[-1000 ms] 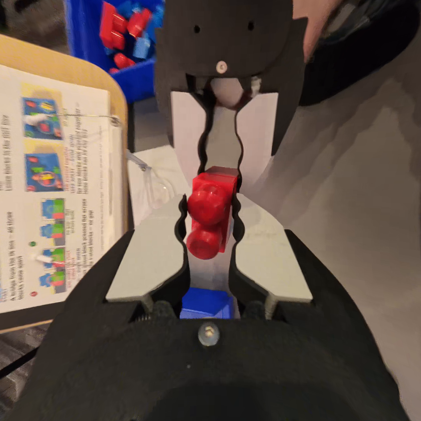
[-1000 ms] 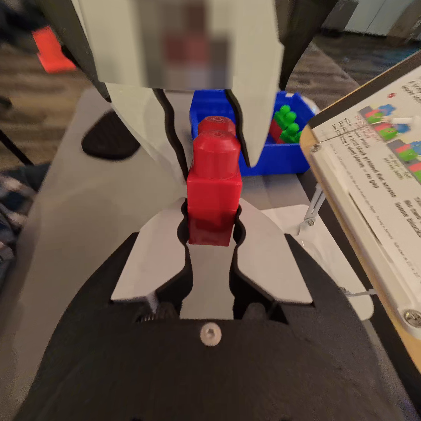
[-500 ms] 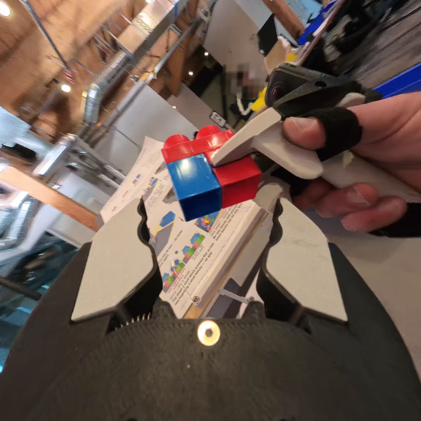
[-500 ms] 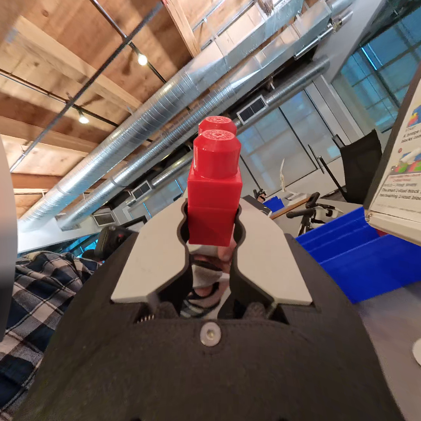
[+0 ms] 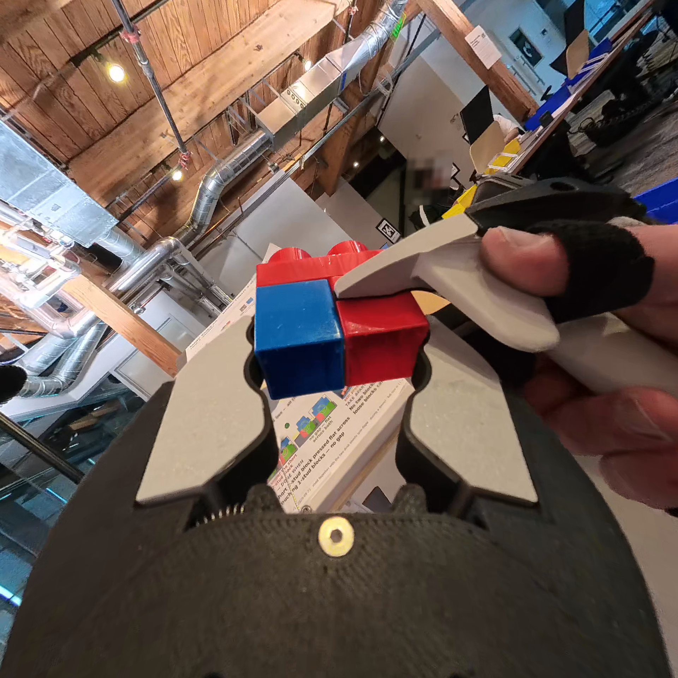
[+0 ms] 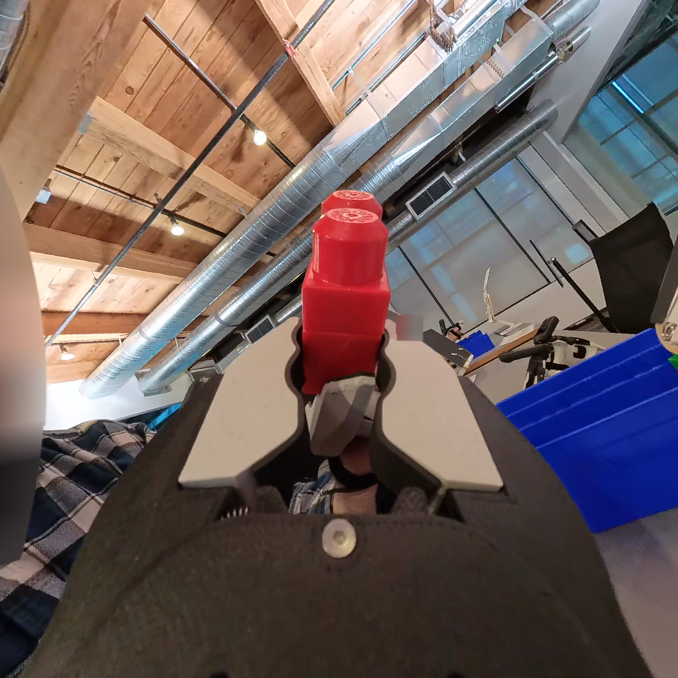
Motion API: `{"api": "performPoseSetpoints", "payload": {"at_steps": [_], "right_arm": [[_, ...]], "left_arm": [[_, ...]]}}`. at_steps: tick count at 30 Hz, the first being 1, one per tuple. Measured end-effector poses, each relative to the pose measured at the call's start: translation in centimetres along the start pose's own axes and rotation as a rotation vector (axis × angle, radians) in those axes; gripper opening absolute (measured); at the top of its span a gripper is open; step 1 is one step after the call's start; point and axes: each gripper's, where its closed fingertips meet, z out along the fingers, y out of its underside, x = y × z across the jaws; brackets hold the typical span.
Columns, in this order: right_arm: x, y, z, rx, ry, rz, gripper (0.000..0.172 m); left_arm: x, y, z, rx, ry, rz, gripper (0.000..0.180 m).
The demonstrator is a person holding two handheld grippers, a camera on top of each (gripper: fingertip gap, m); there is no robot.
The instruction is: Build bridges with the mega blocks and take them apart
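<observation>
Both grippers hold one small bridge in the air, pointing up toward the ceiling. In the left wrist view the bridge is a red two-stud block across a blue block and a red block. My left gripper spans the two lower blocks, one pad on the blue block's outer side and one on the red block's. My right gripper is shut on the lower red block. Its finger crosses the red blocks in the left wrist view. A left fingertip shows below the red block.
A person's hand holds the right gripper. An instruction sheet on a wooden board lies behind the blocks. A blue bin stands at the right, with a plaid sleeve at the lower left. Wooden ceiling and ducts fill the background.
Both grippers rose from the table and tilted up. My left gripper let go of the red block, opened wide, then closed around the blue and red lower blocks. My right gripper kept its hold.
</observation>
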Motion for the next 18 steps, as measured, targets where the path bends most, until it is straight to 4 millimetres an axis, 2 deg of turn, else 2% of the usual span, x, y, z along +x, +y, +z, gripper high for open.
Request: {"api": "performPoseSetpoints", "payload": {"at_steps": [4, 5, 7, 9, 11, 12, 14, 15, 18], "right_arm": [[0.0, 0.3, 0.2, -0.026, 0.002, 0.000, 0.038], [-0.1, 0.4, 0.2, -0.042, -0.008, -0.001, 0.042], [0.3, 0.1, 0.2, -0.079, 0.004, 0.010, 0.065], [0.4, -0.3, 0.0, -0.133, 0.009, -0.015, 0.073], [-0.1, -0.4, -0.1, -0.192, -0.012, -0.005, 0.071], [-0.4, 0.3, 0.0, -0.259, -0.024, 0.017, 0.068], [-1.1, 1.4, 0.2, -0.349, -0.062, 0.043, 0.058], [-1.3, 1.9, 0.2, -0.377, -0.072, 0.040, 0.045], [-1.1, 2.7, 0.1, -0.429, -0.056, 0.053, 0.039]], "left_arm": [[0.0, 0.1, -0.3, -0.001, 0.038, -0.013, 0.077], [0.0, 0.0, -0.4, 0.005, 0.063, -0.015, 0.077], [0.0, -0.3, -0.8, 0.026, 0.139, -0.045, 0.077], [0.7, -0.3, -1.4, 0.041, 0.301, -0.040, 0.077], [1.2, -0.3, -2.4, 0.048, 0.436, -0.040, 0.077], [2.0, -0.4, -3.2, 0.056, 0.533, -0.028, 0.077], [2.1, -0.4, -3.8, 0.046, 0.591, -0.005, 0.077], [2.5, -0.4, -4.2, 0.041, 0.641, -0.005, 0.077], [2.7, -0.3, -4.5, 0.034, 0.673, 0.032, 0.077]]}}
